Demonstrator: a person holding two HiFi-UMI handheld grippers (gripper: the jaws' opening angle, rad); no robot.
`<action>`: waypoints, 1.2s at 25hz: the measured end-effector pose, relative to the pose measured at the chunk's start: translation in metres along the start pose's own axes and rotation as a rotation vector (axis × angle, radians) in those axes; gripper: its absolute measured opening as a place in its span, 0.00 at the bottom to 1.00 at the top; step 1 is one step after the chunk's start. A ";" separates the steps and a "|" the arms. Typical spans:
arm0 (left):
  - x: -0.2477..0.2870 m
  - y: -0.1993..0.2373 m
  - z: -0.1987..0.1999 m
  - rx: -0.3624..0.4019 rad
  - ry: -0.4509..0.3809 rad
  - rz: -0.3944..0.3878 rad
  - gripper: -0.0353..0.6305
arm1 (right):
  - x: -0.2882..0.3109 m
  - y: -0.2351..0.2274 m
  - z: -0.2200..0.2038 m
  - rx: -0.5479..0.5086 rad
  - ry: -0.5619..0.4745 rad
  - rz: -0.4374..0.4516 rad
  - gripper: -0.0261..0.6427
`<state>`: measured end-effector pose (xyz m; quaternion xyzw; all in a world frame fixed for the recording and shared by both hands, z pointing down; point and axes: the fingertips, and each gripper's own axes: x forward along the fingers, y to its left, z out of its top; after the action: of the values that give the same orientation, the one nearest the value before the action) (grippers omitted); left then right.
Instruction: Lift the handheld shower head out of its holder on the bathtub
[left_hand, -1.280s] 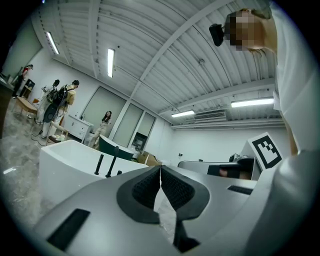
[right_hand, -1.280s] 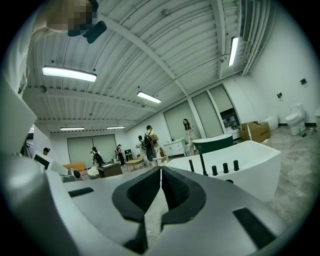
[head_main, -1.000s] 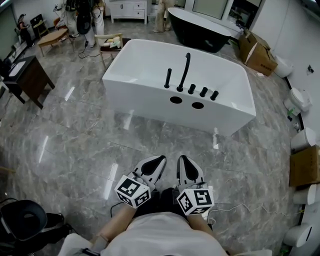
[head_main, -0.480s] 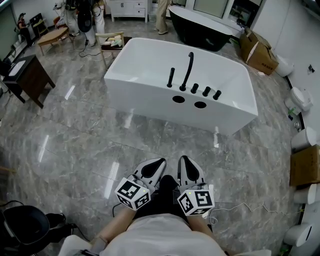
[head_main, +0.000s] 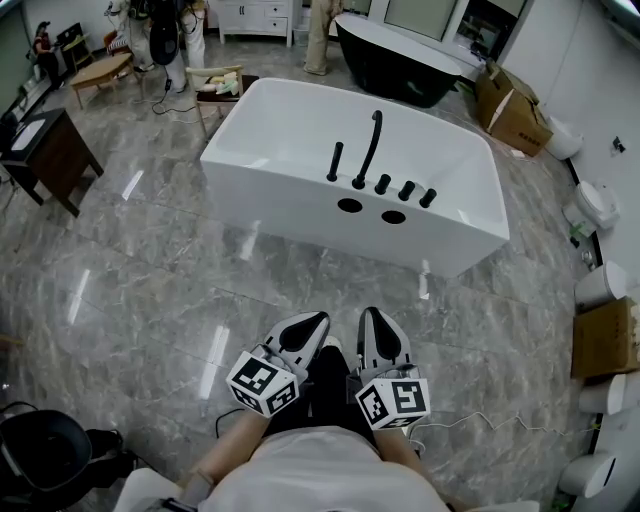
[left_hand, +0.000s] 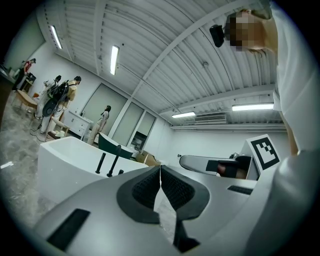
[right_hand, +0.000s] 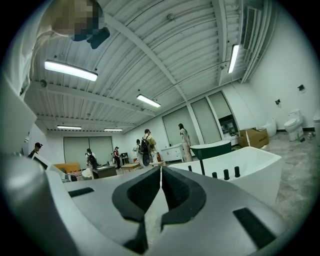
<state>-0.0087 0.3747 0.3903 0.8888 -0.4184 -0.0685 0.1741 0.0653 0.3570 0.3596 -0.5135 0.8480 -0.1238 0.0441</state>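
The white bathtub (head_main: 300, 185) stands across the floor ahead of me. On its near rim the black handheld shower head (head_main: 335, 160) stands upright in its holder, left of the tall curved spout (head_main: 370, 140) and three knobs (head_main: 406, 190). My left gripper (head_main: 318, 322) and right gripper (head_main: 368, 318) are side by side close to my body, far short of the tub, both shut and empty. The left gripper view shows the shower head (left_hand: 101, 162) beyond the shut jaws (left_hand: 160, 167). The right gripper view shows the shower head (right_hand: 190, 168) beyond its jaws (right_hand: 160, 169).
A black bathtub (head_main: 400, 60) and cardboard boxes (head_main: 515, 110) stand behind the white tub. A dark wooden table (head_main: 45, 150) is at the left, toilets (head_main: 597, 200) line the right wall, and a black chair (head_main: 40, 450) sits at my lower left. People (head_main: 170, 35) stand at the back.
Both grippers stay side by side and shut in front of me. The tub drifted slightly right and then back left in the head view.
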 end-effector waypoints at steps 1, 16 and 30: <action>0.004 0.001 0.001 0.003 -0.003 0.000 0.07 | 0.003 -0.003 0.002 0.001 -0.008 0.002 0.07; 0.065 0.030 0.020 0.018 -0.024 0.043 0.07 | 0.065 -0.045 0.021 0.007 -0.010 0.047 0.07; 0.137 0.066 0.033 0.023 -0.032 0.081 0.07 | 0.131 -0.086 0.036 -0.003 0.001 0.117 0.07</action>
<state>0.0230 0.2223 0.3875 0.8718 -0.4577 -0.0708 0.1597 0.0855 0.1977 0.3536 -0.4629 0.8768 -0.1197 0.0502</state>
